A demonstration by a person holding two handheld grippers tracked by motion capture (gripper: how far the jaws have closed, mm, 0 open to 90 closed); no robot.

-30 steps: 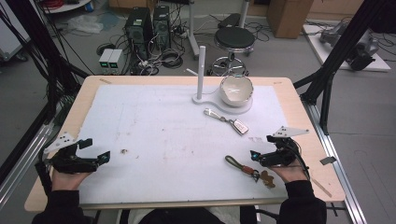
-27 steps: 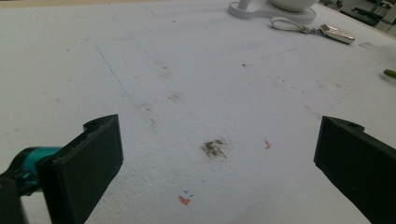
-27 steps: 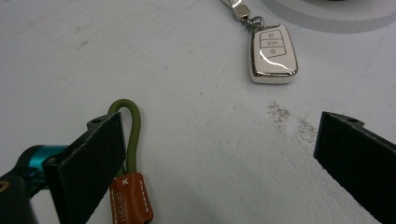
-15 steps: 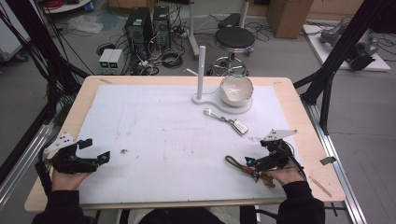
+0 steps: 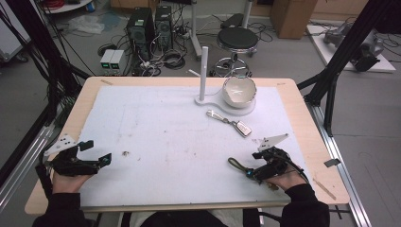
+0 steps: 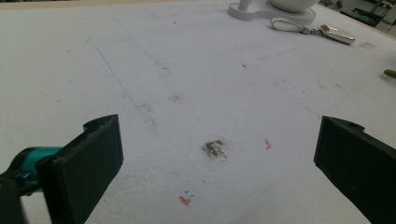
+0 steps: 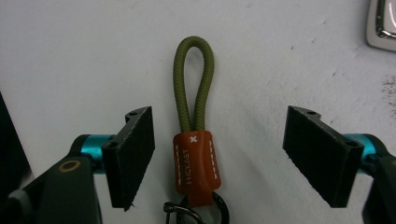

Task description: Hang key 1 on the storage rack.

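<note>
Right claw (image 7: 219, 158) lowered over olive keychain (image 7: 194, 140), jaws wide; left claw (image 6: 219, 163) wide; stained white mat (image 5: 165, 137).

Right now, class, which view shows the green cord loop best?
The right gripper view: the loop lies large between the open right claw, its leather tab readable. The high view shows it small; the left gripper view catches one end.

I'm wearing black sleeves (image 5: 302, 208); my right gripper (image 7: 219, 161) is showing black jaws on teal rods, screws, a gold ring.
</note>
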